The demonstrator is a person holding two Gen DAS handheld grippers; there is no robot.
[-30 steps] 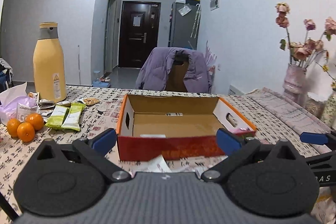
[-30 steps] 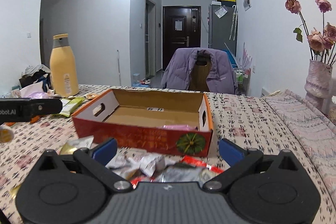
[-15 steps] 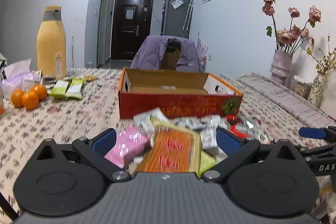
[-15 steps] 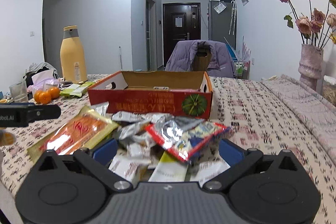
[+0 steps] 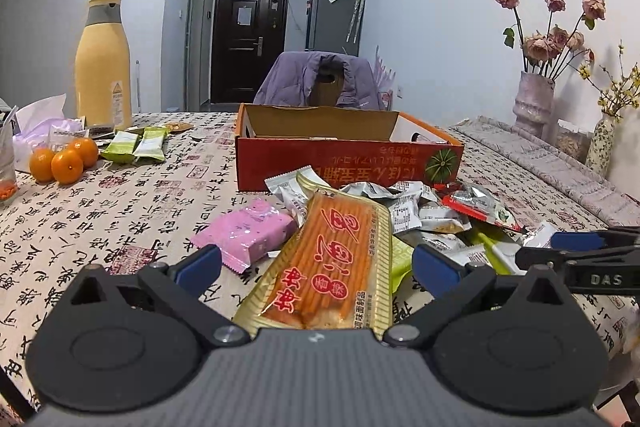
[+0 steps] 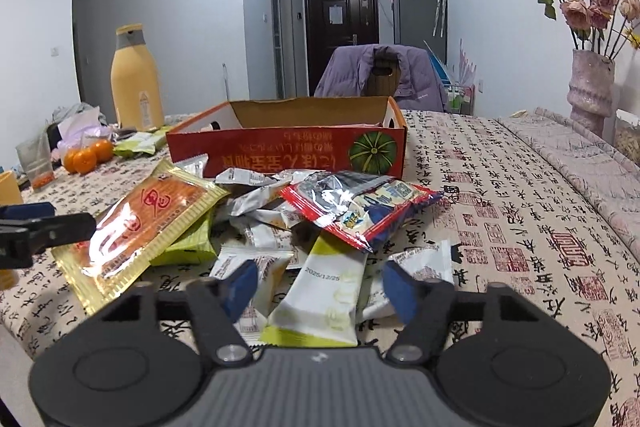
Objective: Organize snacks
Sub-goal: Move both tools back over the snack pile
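Two grippers are hanging low over a heap of snack packets on the patterned tablecloth, each tilted downward so its fingers can meet the packets from the near side. The right gripper is closing its jaws around a white-and-lime sachet that is lying lengthwise between its fingers; the blue pads look to be just beside the sachet's edges, not yet pressing, so the grip is probably still forming. Just ahead of those fingers a red-edged foil packet is resting on top of the heap. The left gripper is holding its fingers wide apart, with the long orange noodle-stick packet lying between them and untouched by either pad. A pink packet is sitting just outside its left finger. Beyond both sets of fingertips, past the heap, the red cardboard box is standing open-topped, presumably the place where the snacks are meant to go. It is near enough that each packet would need only a short lift forward.
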